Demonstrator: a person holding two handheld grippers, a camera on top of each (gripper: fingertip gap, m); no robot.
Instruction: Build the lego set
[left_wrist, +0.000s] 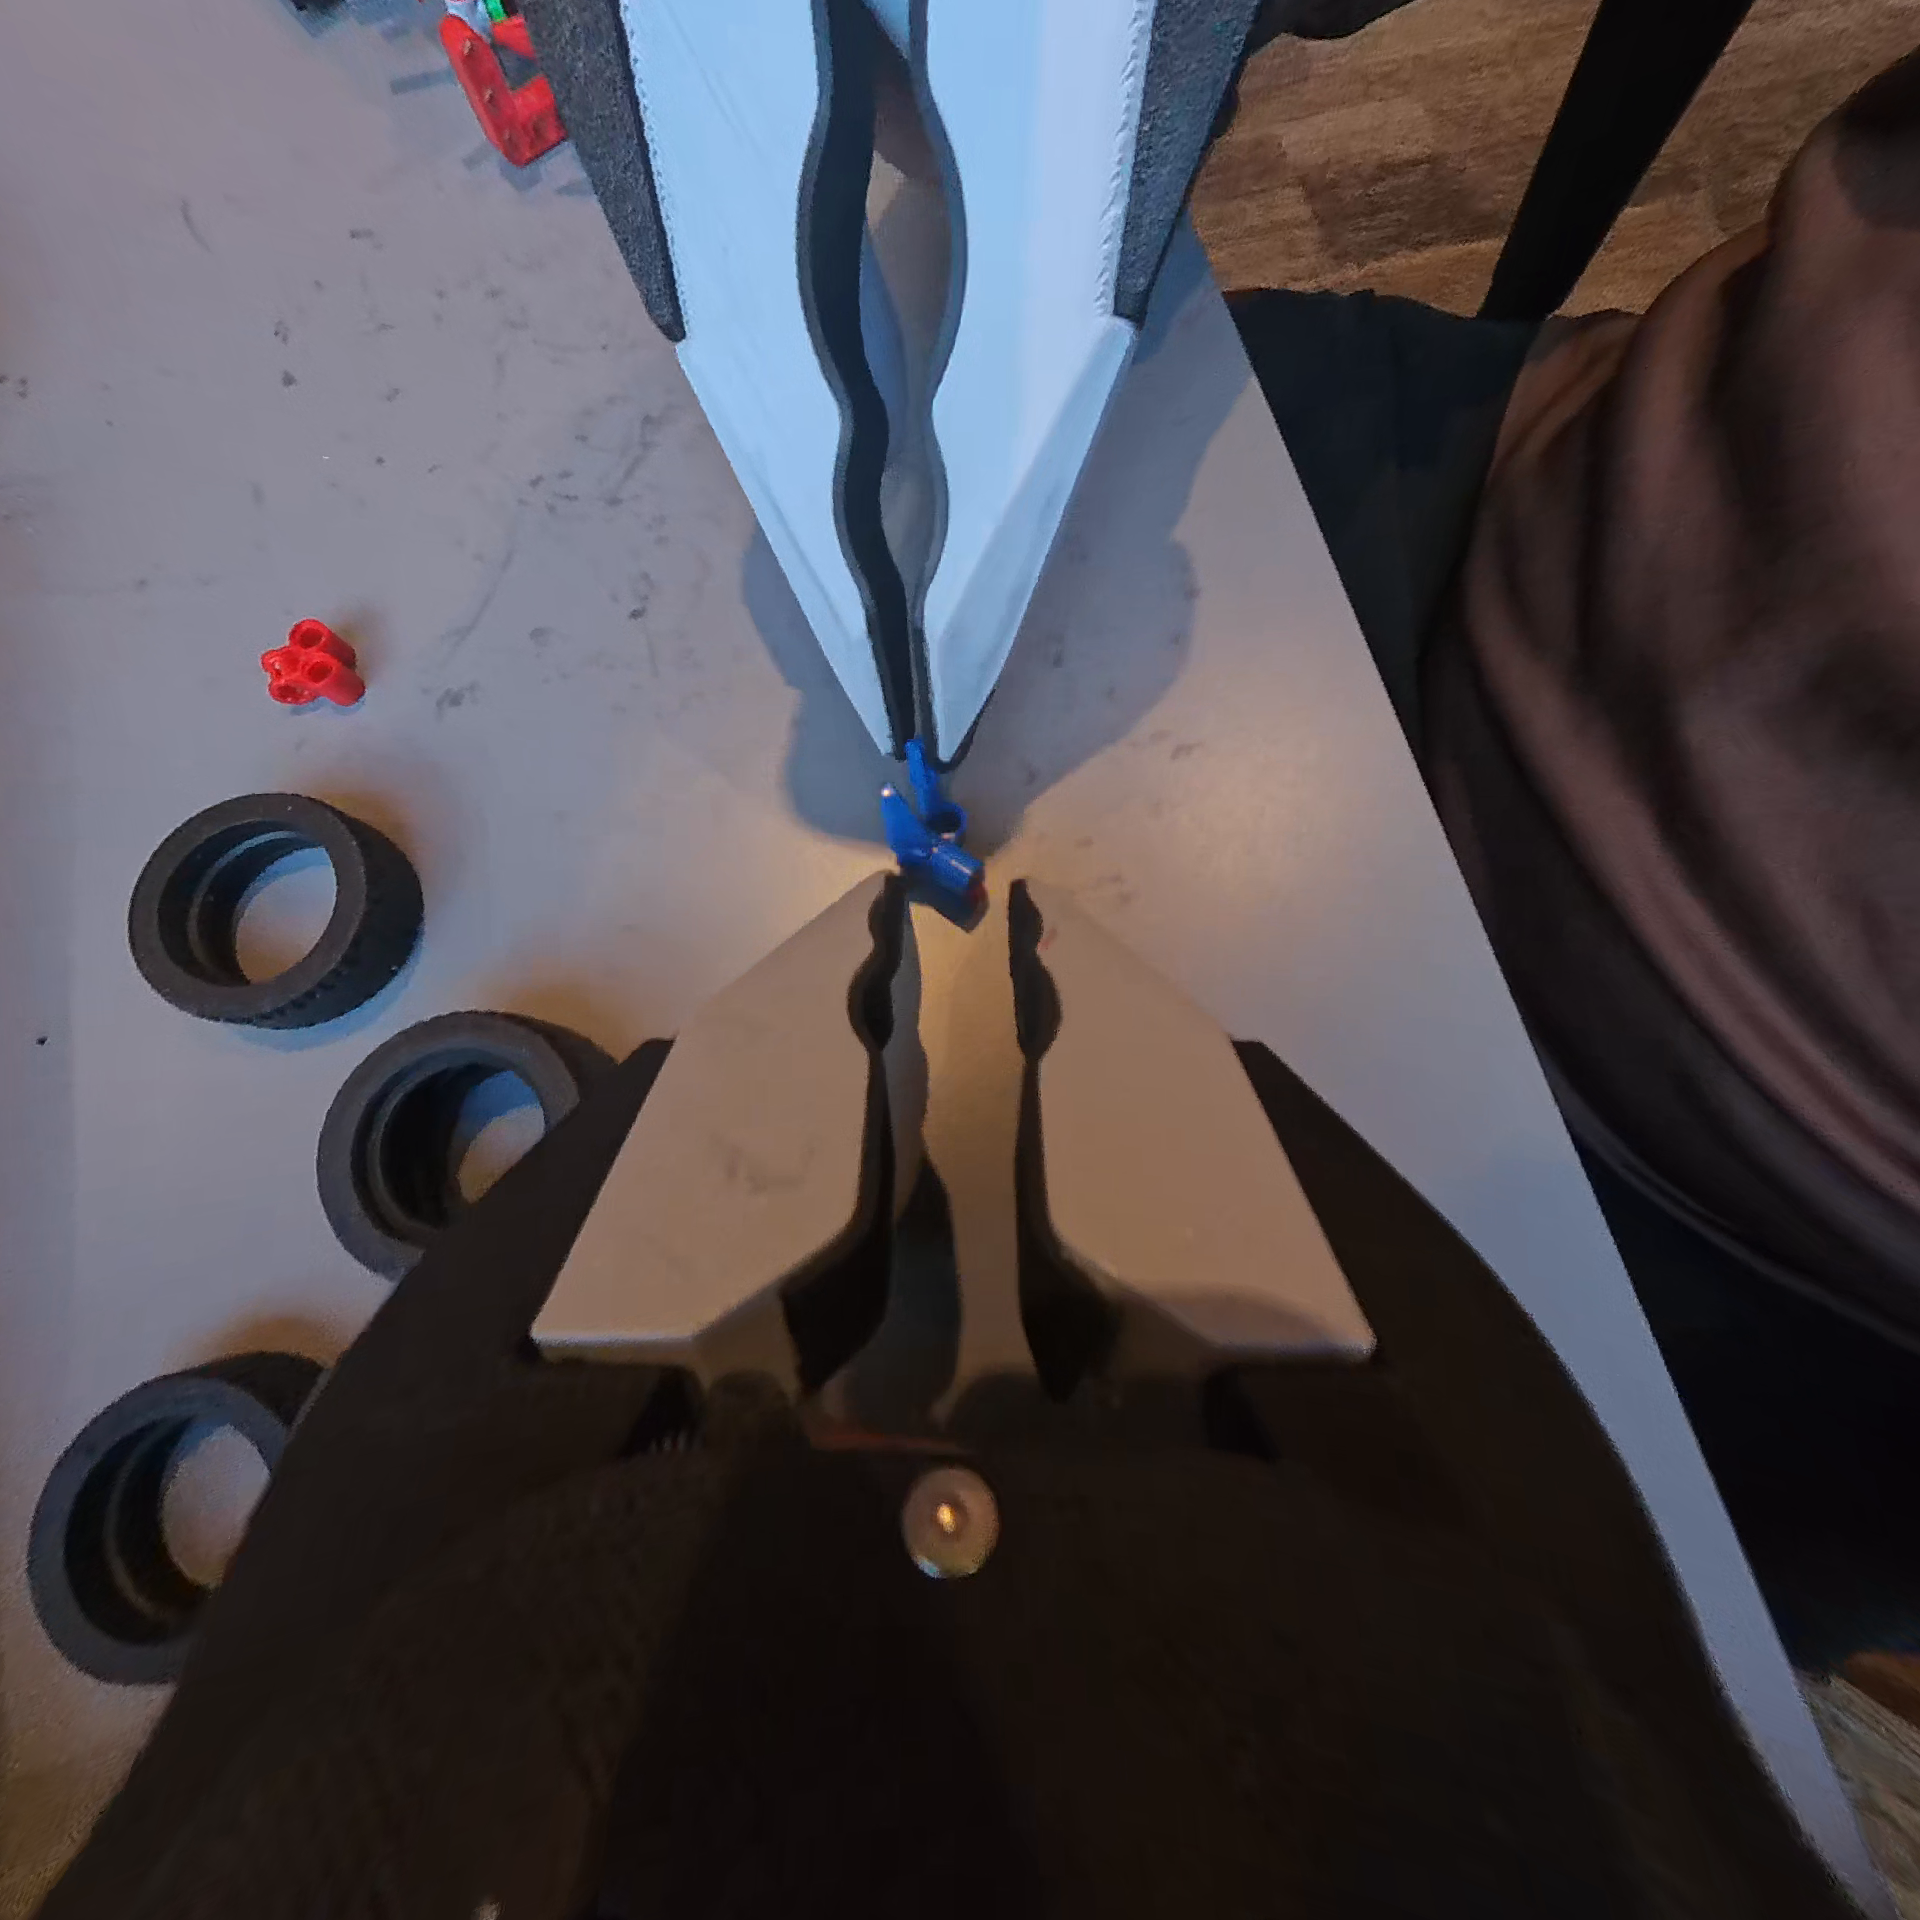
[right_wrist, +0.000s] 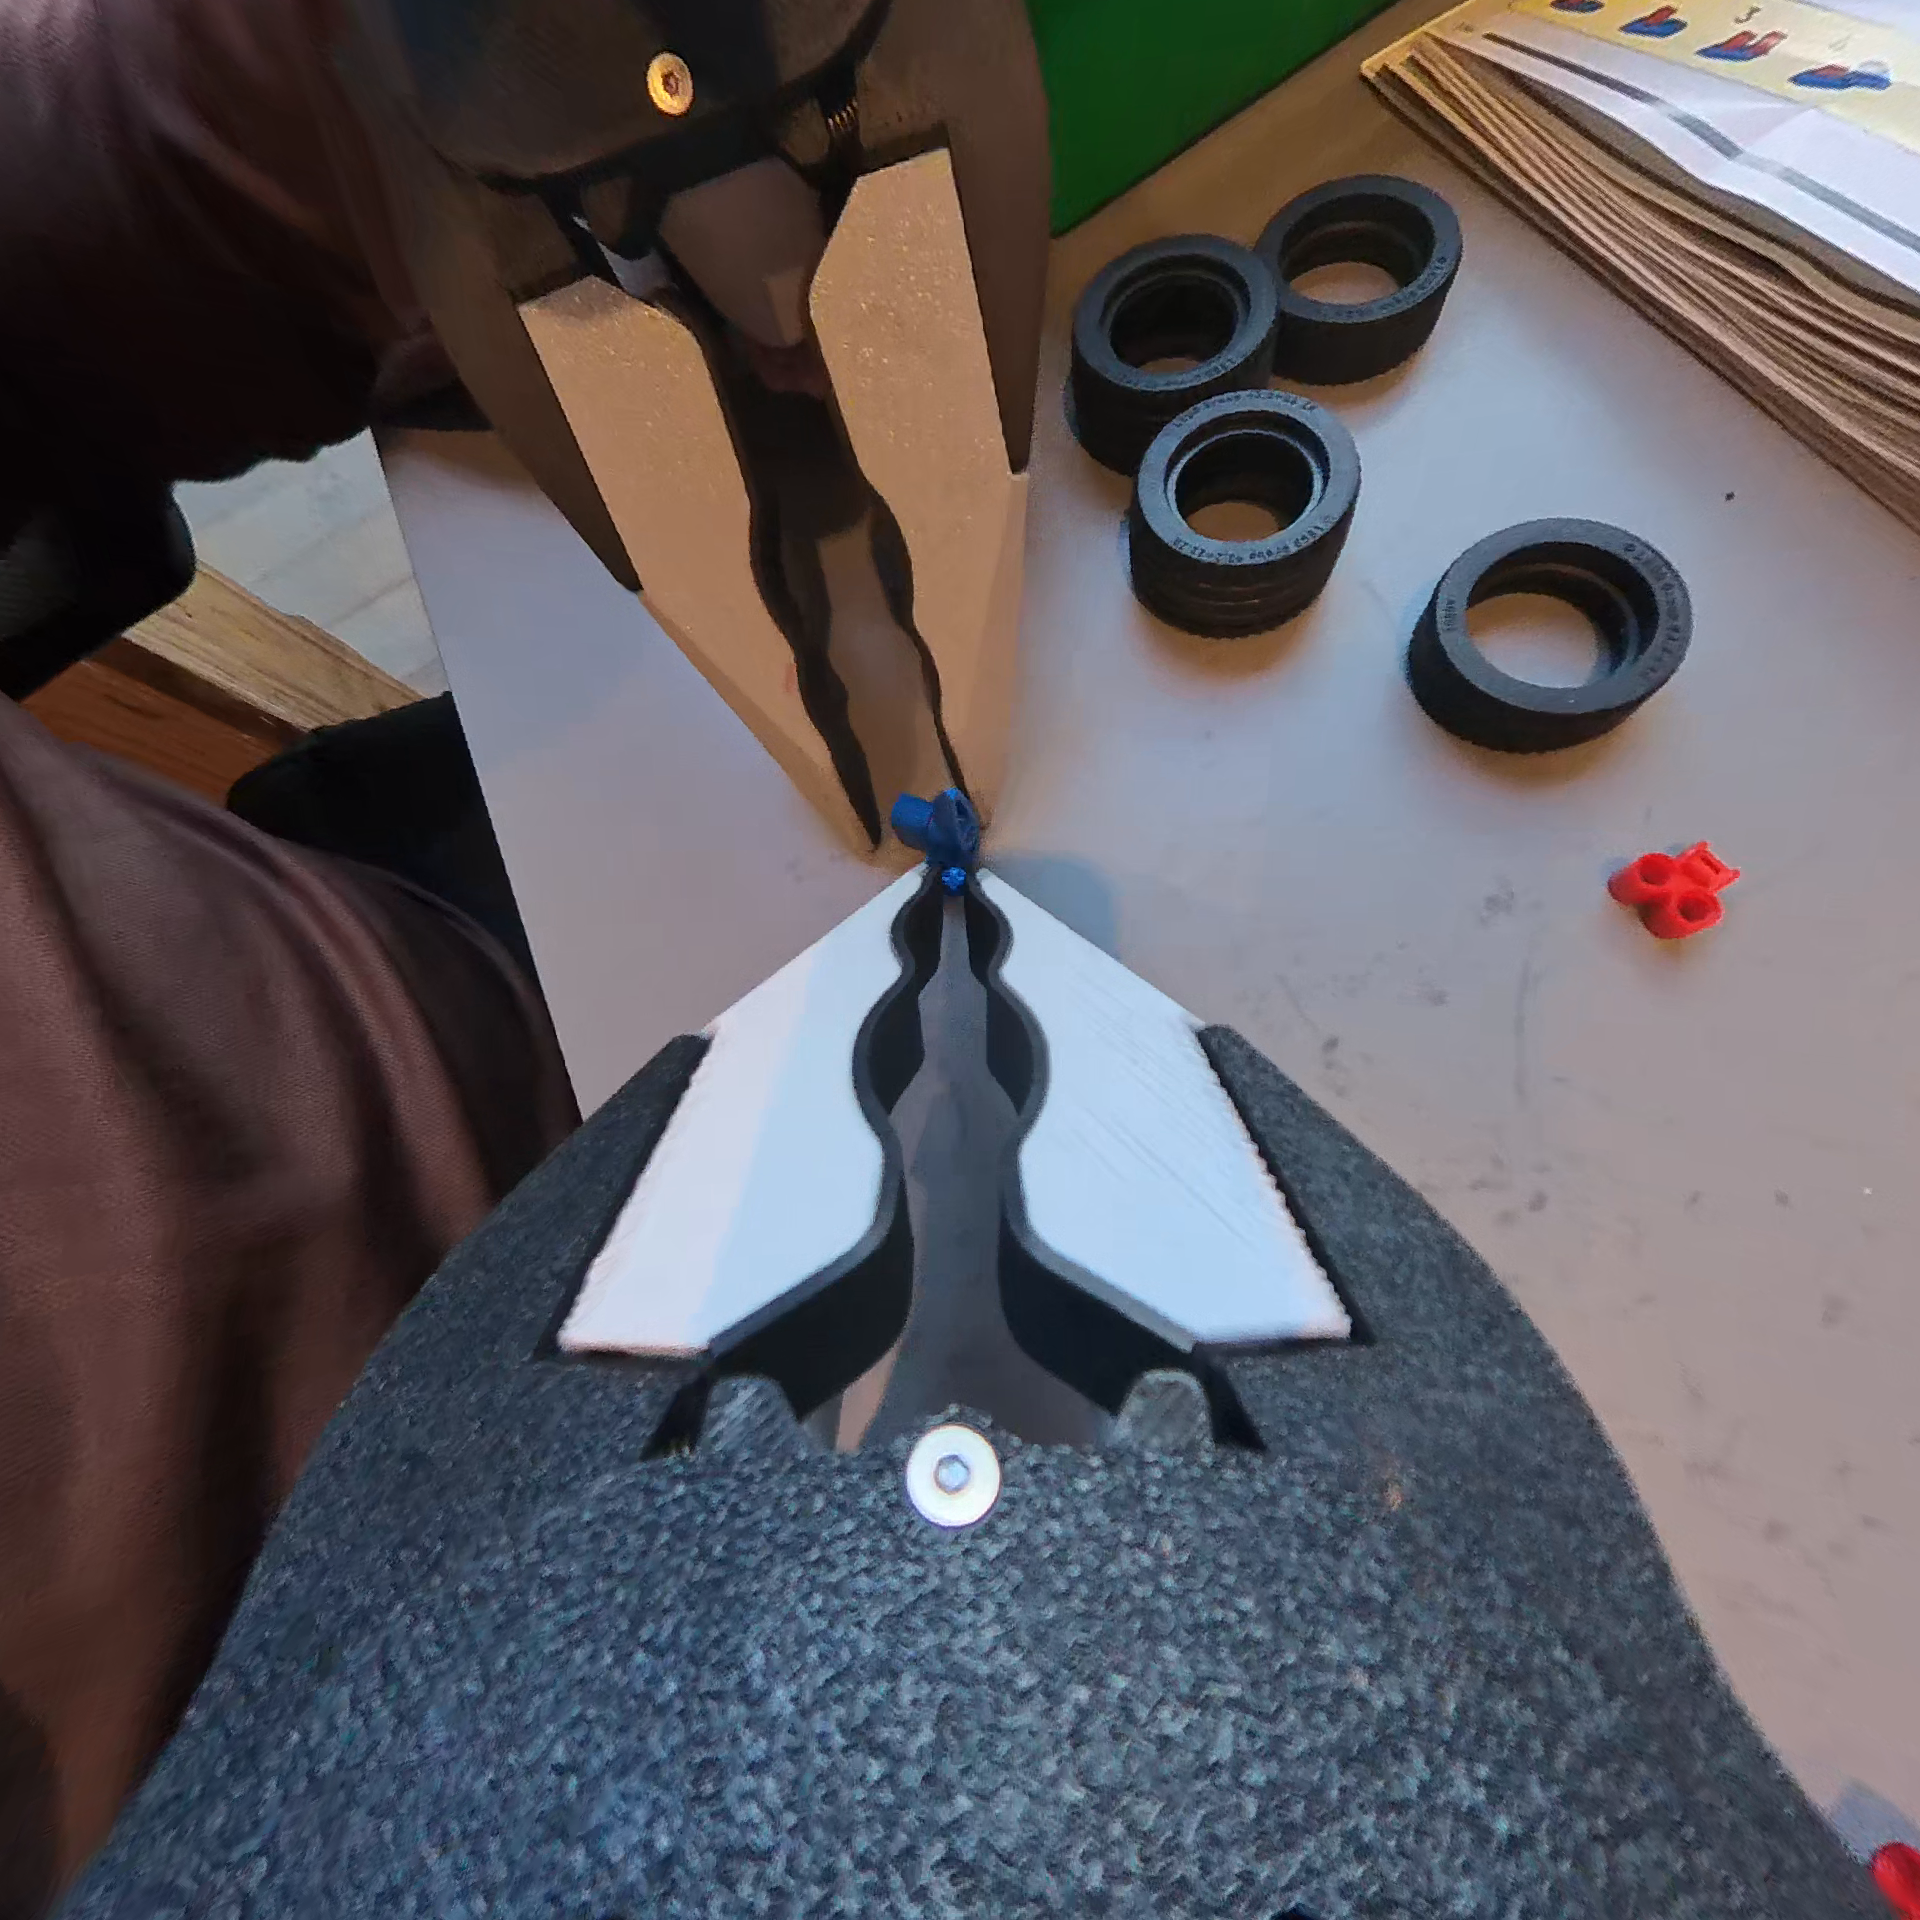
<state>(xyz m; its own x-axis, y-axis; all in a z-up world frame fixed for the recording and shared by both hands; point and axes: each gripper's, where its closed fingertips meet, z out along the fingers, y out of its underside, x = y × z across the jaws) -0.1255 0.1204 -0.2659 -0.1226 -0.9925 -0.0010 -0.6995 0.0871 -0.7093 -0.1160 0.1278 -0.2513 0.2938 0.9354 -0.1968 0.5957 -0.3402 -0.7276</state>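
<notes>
Four black tyres, one loose red connector, two blue pins.

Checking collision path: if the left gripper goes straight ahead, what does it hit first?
The small blue piece just off its open jaws, held by the right gripper. Right behind comes that gripper's tip; depth is unclear.

Our left gripper has a smooth black body with one round silver screw on its midline, and two pale grey wedge fingers lined with wavy black pads. Our right gripper has a speckled, rough dark grey body with a silver washer and hex-socket screw, and two white ridged wedge fingers with the same wavy black lining. We wear a dark brownish-maroon garment.
</notes>
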